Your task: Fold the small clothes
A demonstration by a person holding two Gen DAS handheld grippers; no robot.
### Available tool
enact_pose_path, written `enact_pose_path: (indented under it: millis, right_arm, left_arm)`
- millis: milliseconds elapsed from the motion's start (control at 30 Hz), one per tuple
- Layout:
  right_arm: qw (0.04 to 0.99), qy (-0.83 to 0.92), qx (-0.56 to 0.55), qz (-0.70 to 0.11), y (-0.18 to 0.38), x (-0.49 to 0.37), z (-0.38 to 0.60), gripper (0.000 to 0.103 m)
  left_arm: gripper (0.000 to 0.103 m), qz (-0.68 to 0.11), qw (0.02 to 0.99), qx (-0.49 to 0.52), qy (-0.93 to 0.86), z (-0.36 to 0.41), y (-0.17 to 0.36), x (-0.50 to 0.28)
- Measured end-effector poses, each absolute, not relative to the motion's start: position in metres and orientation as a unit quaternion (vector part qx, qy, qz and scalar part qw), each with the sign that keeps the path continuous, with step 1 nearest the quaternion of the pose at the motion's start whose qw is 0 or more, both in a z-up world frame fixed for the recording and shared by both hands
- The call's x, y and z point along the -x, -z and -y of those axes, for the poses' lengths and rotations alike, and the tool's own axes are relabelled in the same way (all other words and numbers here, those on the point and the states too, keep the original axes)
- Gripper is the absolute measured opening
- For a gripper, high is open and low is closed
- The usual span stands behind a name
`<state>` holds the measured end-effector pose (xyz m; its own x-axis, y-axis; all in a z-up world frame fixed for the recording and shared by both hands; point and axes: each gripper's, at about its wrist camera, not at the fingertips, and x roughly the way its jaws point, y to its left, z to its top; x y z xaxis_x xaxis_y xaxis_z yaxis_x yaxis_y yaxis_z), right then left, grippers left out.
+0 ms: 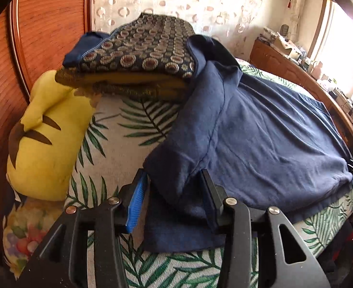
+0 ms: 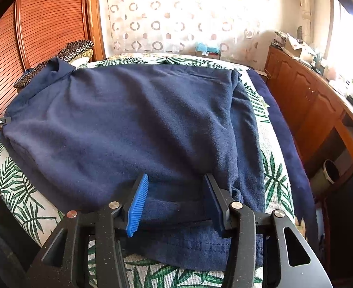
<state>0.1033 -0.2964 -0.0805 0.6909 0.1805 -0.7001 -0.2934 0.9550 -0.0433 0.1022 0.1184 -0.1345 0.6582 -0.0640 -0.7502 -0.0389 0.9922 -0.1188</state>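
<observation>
**Navy top spread on the bed, both sets of fingers apart over it**

Black gripper arms fill the bottom of the left wrist view. Left gripper (image 1: 172, 198): its fingers stand apart, one with a blue ribbed pad, with a fold of the navy top (image 1: 260, 144) rising between them; the pads do not look pressed on the cloth. That fold is a sleeve end at the garment's near left corner. Only this view shows a yellow plush toy (image 1: 44, 144) against the wooden wall, and a stack of folded patterned cloths (image 1: 138, 55) close up, the navy collar lying against it. No writing is readable.

From the right wrist view, the right gripper (image 2: 175, 202) also has its fingers apart, straddling a ridge of the navy top (image 2: 128, 120) near its hem. Here the whole garment shows, laid flat across the leaf-print bedspread (image 2: 20, 184). This view alone shows the wooden cabinet (image 2: 303, 100) and a bin (image 2: 325, 175) beside the bed. Nothing legible here either.
</observation>
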Motion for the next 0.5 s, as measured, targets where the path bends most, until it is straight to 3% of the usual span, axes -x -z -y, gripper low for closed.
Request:
enact_pose_path:
  millis: [133, 167, 200, 500]
  right_arm:
    - [0.918, -0.128, 0.074, -0.367, 0.082, -0.102, 0.296, 0.051]
    - [0.919, -0.128, 0.073, -0.366, 0.082, -0.102, 0.297, 0.051]
    - [0.919, -0.129, 0.071, -0.365, 0.082, -0.101, 0.297, 0.051]
    - [0.930, -0.126, 0.044, -0.341, 0.066, -0.094, 0.312, 0.051]
  left_arm:
    - [0.041, -0.415, 0.909, 0.038, 0.015, -0.110, 0.134, -0.103]
    - [0.019, -0.413, 0.909, 0.034, 0.031, -0.106, 0.134, -0.102]
    - [0.008, -0.417, 0.906, 0.040, 0.052, -0.103, 0.133, -0.103]
    - [0.005, -0.327, 0.926, 0.039, 0.185, -0.024, 0.049, -0.106]
